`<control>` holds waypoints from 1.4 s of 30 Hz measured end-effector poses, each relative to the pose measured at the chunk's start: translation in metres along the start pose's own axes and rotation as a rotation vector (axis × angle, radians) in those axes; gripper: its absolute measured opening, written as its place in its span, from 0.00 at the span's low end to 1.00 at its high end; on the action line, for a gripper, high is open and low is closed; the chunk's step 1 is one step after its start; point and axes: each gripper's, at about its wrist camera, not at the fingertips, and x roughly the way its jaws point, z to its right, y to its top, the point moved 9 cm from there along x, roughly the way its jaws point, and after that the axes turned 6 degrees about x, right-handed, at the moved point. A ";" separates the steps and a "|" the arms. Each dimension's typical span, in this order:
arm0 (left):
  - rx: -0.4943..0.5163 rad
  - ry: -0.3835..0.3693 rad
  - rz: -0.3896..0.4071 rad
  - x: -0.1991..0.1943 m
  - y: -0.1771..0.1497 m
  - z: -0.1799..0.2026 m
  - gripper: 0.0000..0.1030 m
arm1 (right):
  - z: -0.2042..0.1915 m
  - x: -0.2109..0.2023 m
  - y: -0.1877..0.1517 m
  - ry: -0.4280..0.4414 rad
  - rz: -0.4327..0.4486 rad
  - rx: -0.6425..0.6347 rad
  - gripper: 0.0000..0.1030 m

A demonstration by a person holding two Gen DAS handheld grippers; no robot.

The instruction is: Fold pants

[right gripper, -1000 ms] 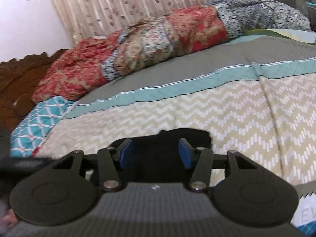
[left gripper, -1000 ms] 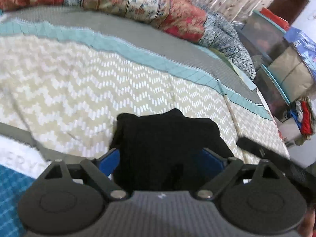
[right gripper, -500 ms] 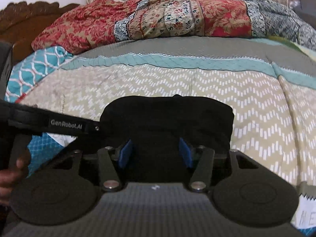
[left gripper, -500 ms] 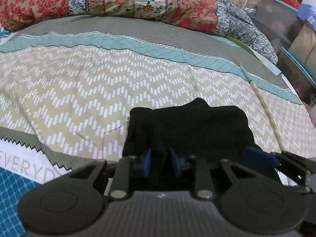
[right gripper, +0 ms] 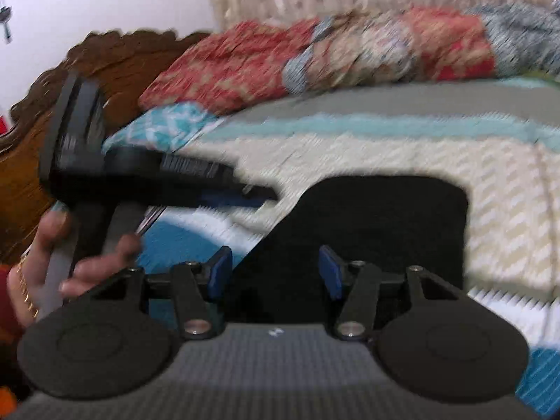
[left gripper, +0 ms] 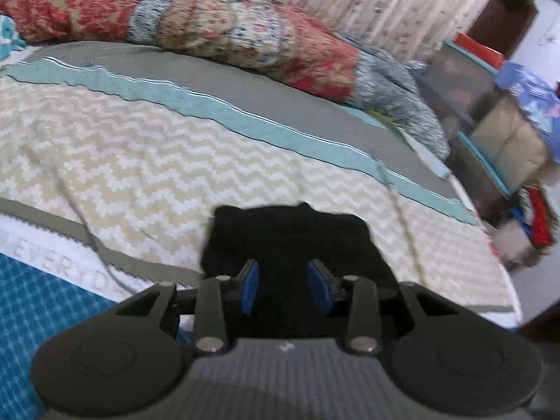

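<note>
Black folded pants [left gripper: 294, 241] lie on the chevron bedspread [left gripper: 140, 171], the left gripper [left gripper: 285, 288] just above their near edge with jaws opening, nothing pinched, the right gripper [right gripper: 274, 273] spread alongside.

the near edge of the black pants [left gripper: 290, 241] is hidden behind the left gripper [left gripper: 285, 288], so whether cloth sits between its opening jaws cannot be told. the right view is smeared: quilt [right gripper: 350, 59] and bedspread [right gripper: 385, 161] patterns are unreadable. the hand [right gripper: 52, 262] is cut off at the left edge.
</note>
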 end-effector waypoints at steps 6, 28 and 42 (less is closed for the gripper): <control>0.039 0.008 -0.111 0.028 -0.038 0.009 0.32 | 0.022 0.043 -0.036 -0.022 -0.142 0.141 0.56; -0.004 0.082 -0.040 -0.021 -0.037 -0.020 0.68 | 0.044 -0.032 0.012 -0.089 0.116 0.152 0.78; -0.155 0.041 -0.101 -0.016 -0.041 -0.062 1.00 | 0.127 -0.034 -0.002 -0.048 0.136 0.582 0.85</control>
